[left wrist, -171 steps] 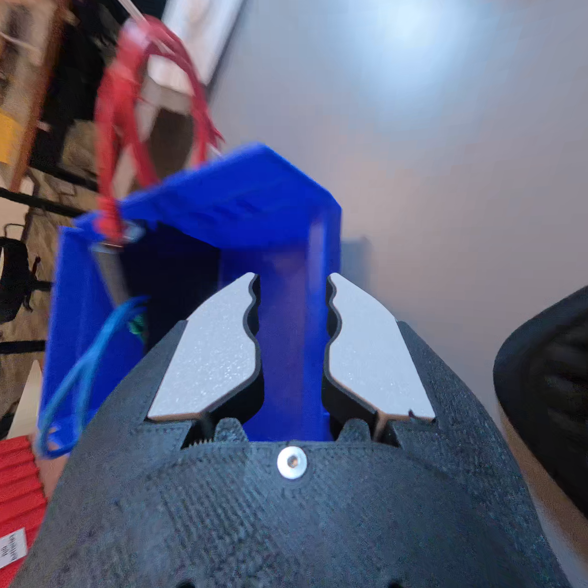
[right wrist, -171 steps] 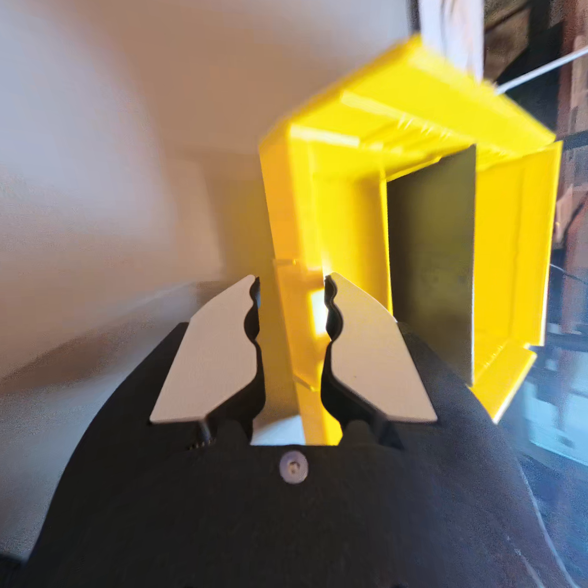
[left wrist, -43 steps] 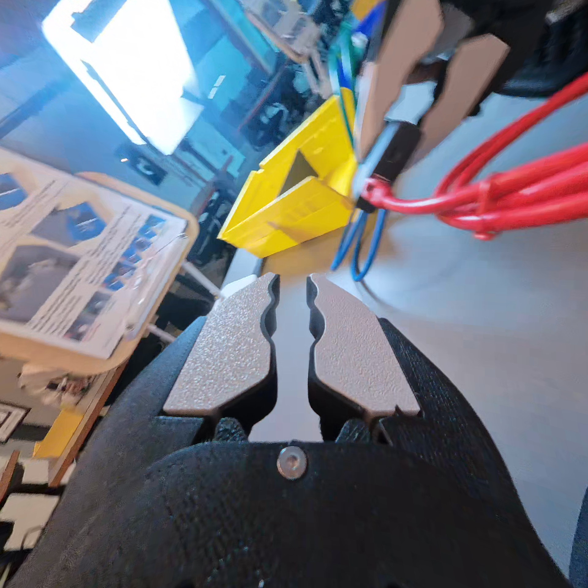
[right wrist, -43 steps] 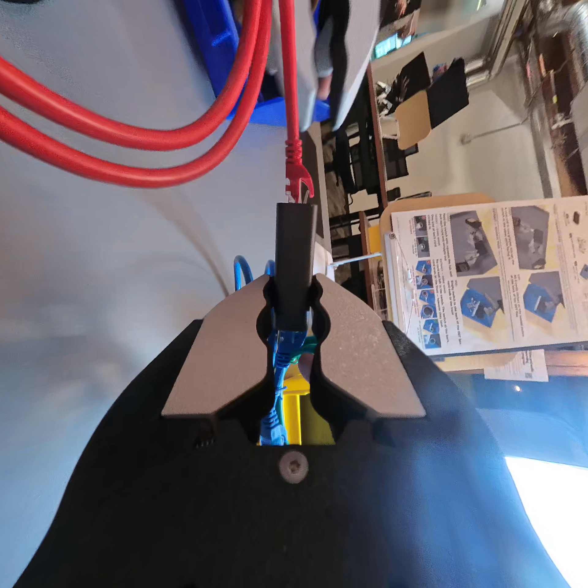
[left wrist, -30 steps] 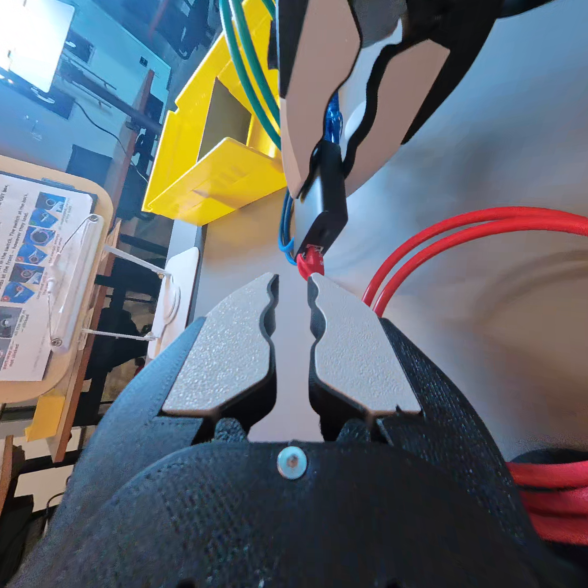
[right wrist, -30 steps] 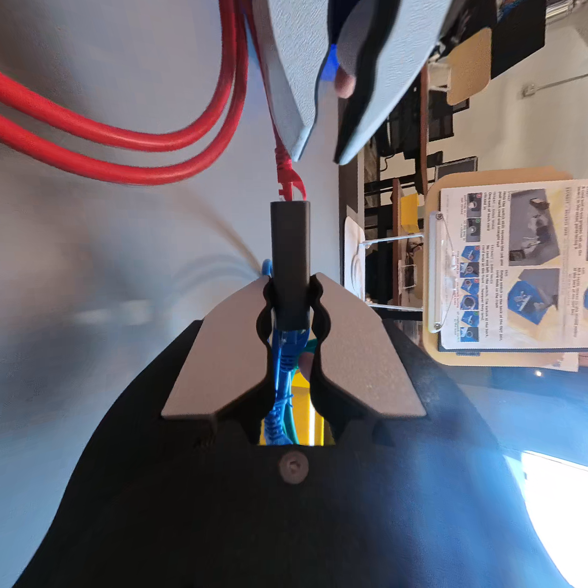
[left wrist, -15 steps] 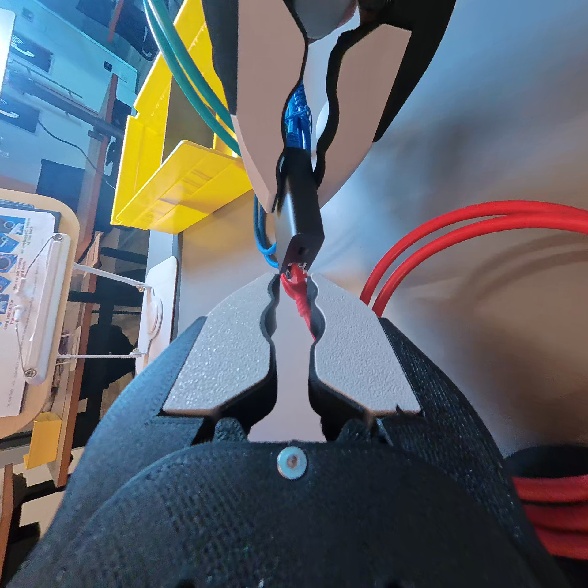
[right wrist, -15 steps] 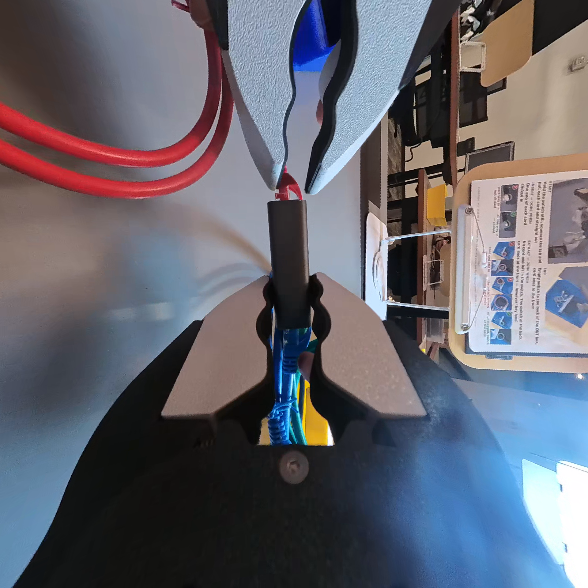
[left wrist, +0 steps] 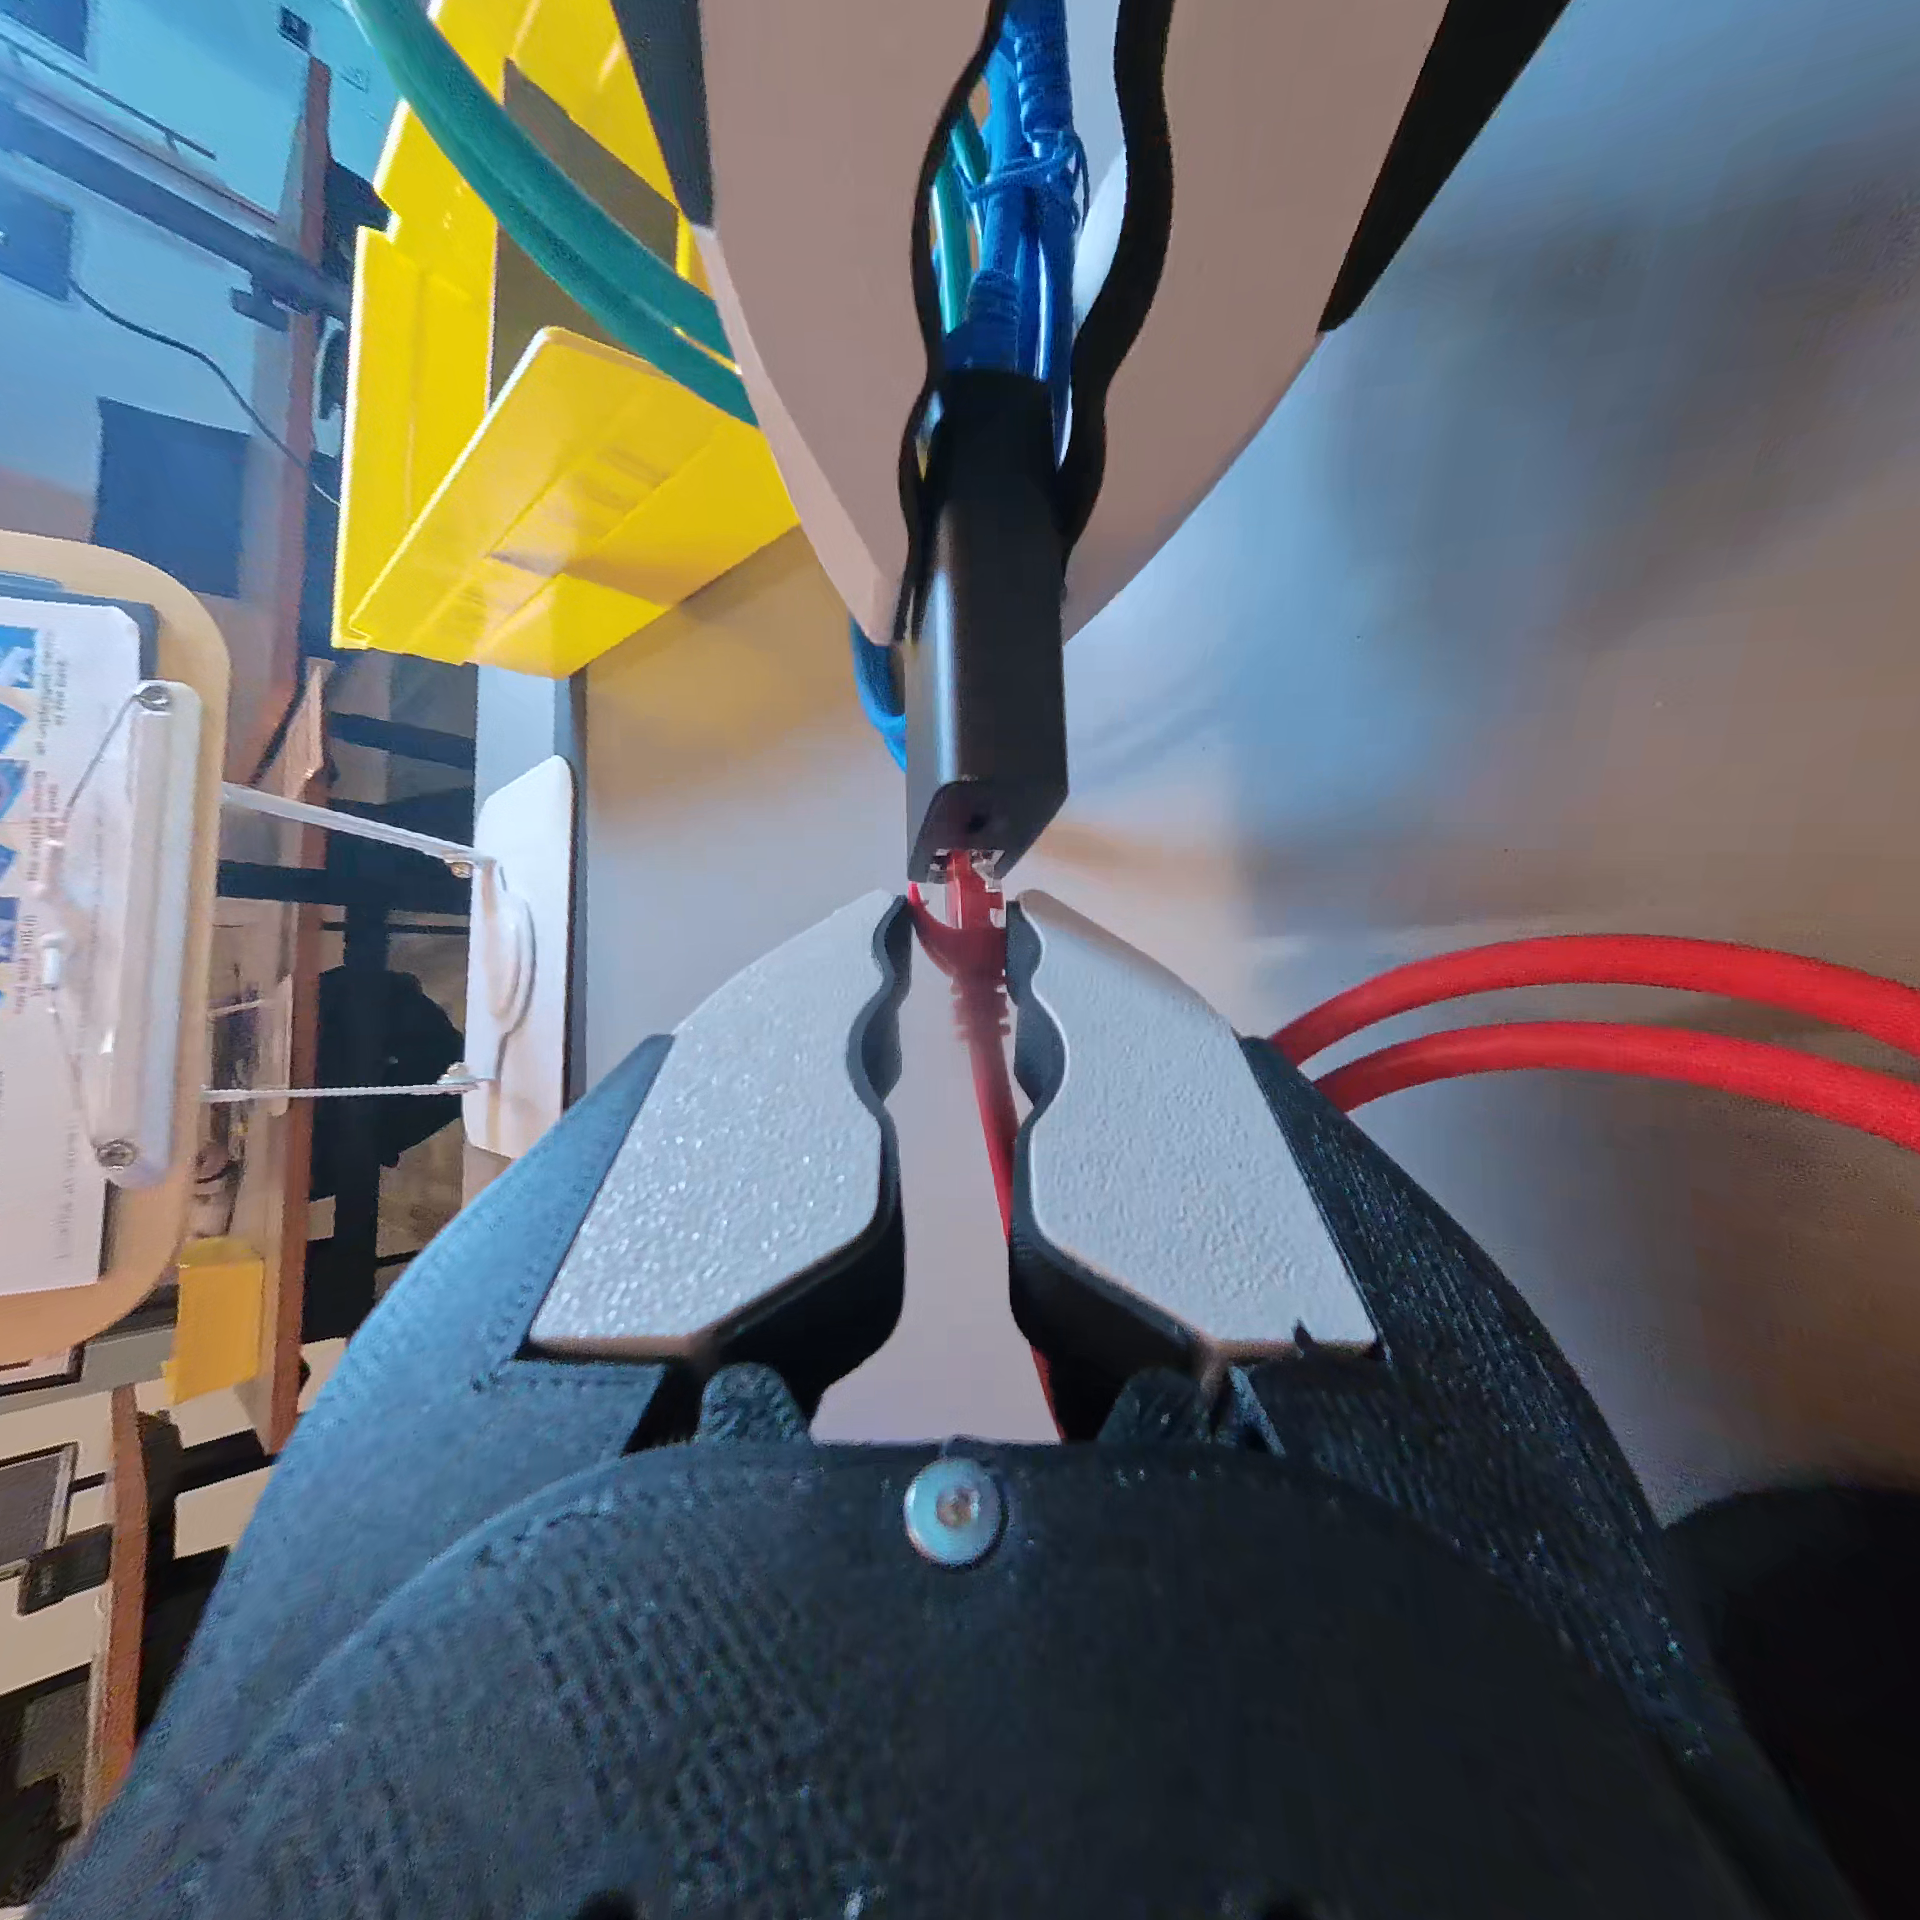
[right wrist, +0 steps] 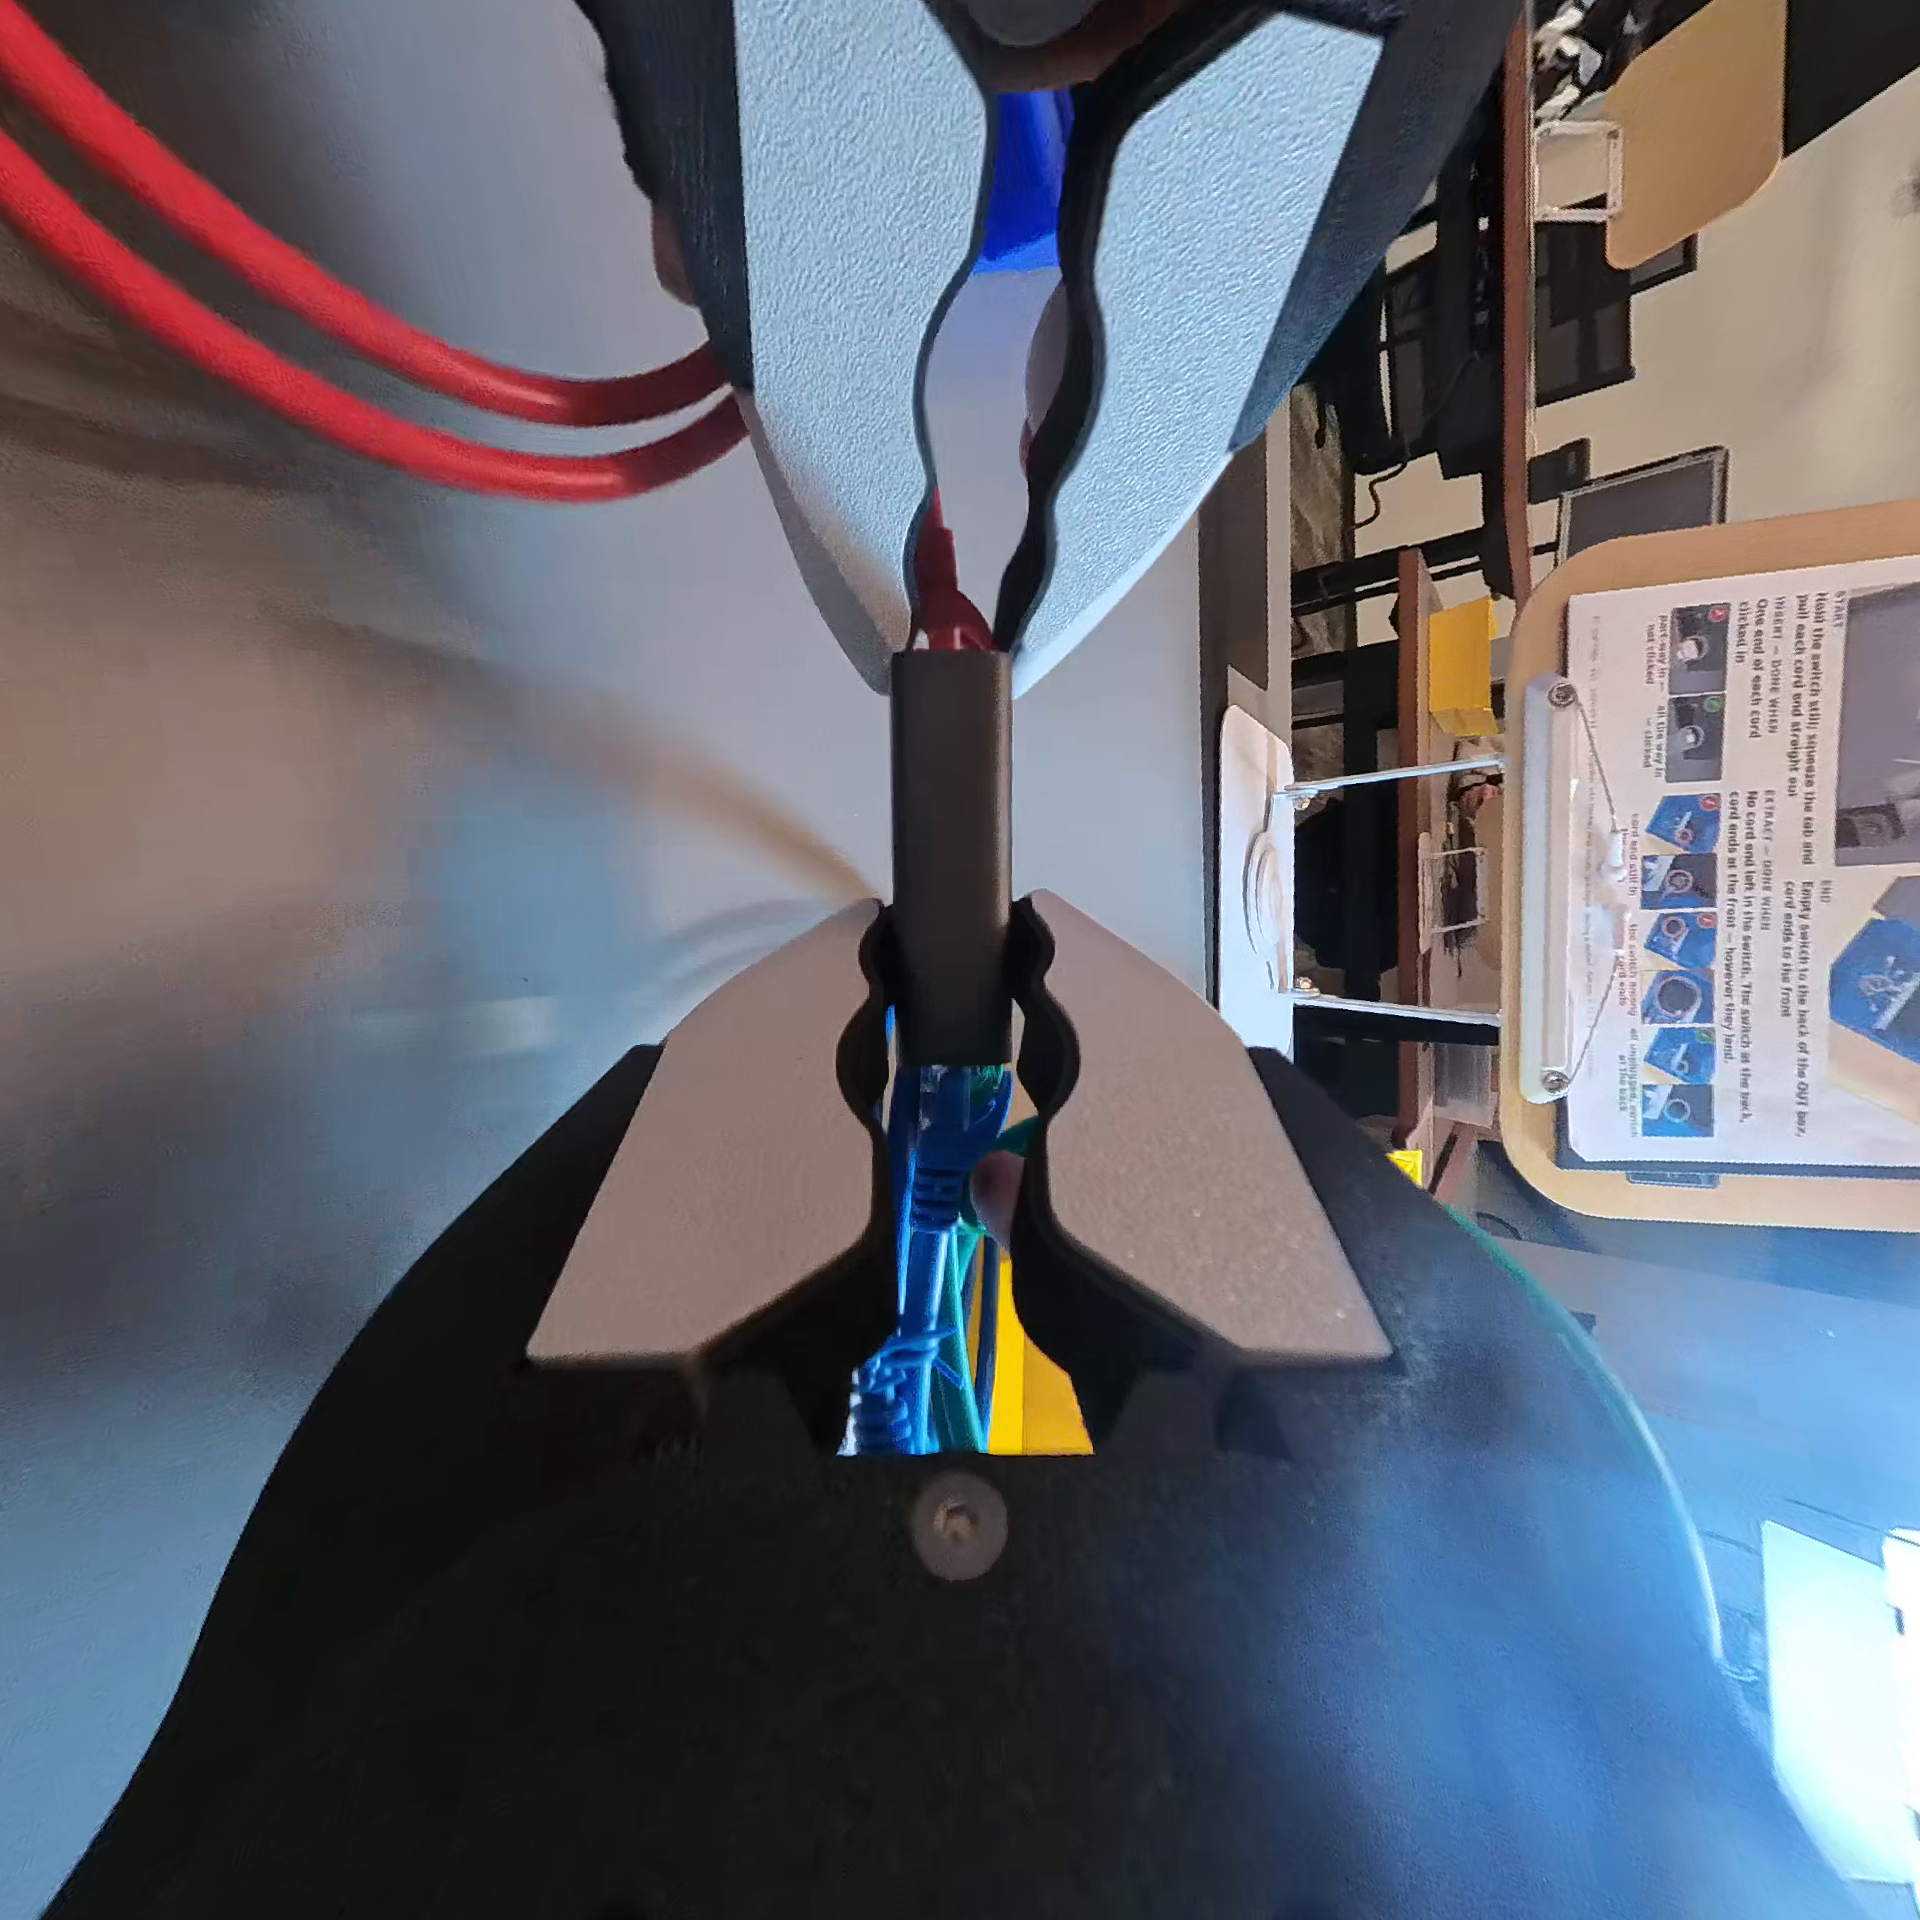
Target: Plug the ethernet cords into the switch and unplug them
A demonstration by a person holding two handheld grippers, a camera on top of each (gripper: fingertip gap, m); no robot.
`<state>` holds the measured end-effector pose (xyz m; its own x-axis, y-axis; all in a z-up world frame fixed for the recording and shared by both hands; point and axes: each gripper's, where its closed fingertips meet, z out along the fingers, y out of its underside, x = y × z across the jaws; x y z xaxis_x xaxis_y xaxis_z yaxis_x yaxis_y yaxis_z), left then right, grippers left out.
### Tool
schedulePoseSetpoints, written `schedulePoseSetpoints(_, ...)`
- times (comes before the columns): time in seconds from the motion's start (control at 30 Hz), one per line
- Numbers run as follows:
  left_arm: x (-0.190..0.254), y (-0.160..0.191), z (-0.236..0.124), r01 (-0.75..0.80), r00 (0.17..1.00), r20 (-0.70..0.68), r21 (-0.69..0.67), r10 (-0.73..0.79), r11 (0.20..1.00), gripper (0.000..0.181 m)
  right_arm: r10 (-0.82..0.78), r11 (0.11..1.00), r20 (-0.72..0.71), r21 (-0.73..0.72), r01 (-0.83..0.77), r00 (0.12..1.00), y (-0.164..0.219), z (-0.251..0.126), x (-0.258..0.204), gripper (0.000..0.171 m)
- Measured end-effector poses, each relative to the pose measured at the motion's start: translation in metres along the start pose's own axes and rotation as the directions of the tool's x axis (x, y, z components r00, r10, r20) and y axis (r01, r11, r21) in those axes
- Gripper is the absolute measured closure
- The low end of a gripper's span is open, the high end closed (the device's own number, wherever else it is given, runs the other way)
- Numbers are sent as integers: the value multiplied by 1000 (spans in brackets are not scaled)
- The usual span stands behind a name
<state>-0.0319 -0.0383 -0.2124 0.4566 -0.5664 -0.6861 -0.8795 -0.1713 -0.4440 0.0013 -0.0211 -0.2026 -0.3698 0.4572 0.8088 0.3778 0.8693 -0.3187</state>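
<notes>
My right gripper [right wrist: 951, 914] is shut on the black switch [right wrist: 951, 810] and holds it in the air, end on. Blue cords [right wrist: 935, 1174] and a green cord [left wrist: 561, 208] are plugged into the switch's near side, between my right fingers. The red cord's plug [left wrist: 966, 935] sits at a port on the far end of the switch [left wrist: 987, 644]. My left gripper [left wrist: 956, 909] faces the right one, its fingertips a narrow gap apart on either side of the red plug [right wrist: 945, 613]. The red cord [left wrist: 1610, 1018] loops off over the grey table.
A yellow bin [left wrist: 540, 520] lies near the table's edge. An instruction sheet on a wooden board [right wrist: 1714, 862] stands on a wire stand with a white base [left wrist: 520, 956] just past the edge. A bit of a blue bin [right wrist: 1023, 156] shows behind my left gripper. The left gripper's tips are roughly 5 cm from the right gripper's.
My left gripper has moved up to the switch until its fingertips flank the red plug; its gap looks unchanged. The right gripper keeps hold of the switch.
</notes>
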Motion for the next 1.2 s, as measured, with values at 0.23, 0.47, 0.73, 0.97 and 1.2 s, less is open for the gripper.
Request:
schedulePoseSetpoints(0.23, -8, -8, -4, -30, 997, 68, 63, 26, 998, 159, 37, 999, 13, 11, -37, 999, 3, -4, 3, 150)
schedulePoseSetpoints(0.47, -8, -17, -9, 28, 999, 39, 176, -36, 984, 165, 87, 995, 39, 48, -89, 995, 4, -8, 6, 150)
schedulePoseSetpoints(0.73, -5, -16, -10, 10, 1000, 22, 166, -14, 986, 167, 107, 989, 78, 98, -115, 991, 1, -9, 4, 151)
schedulePoseSetpoints(0.97, 1, -13, -10, -42, 999, 3, 95, 42, 995, 167, 95, 988, 104, 112, -107, 990, 0, -7, -2, 151)
schedulePoseSetpoints(1.2, 11, -11, -10, -88, 995, -42, 56, 91, 995, 167, 41, 992, 119, 114, -55, 992, -1, -5, -9, 150)
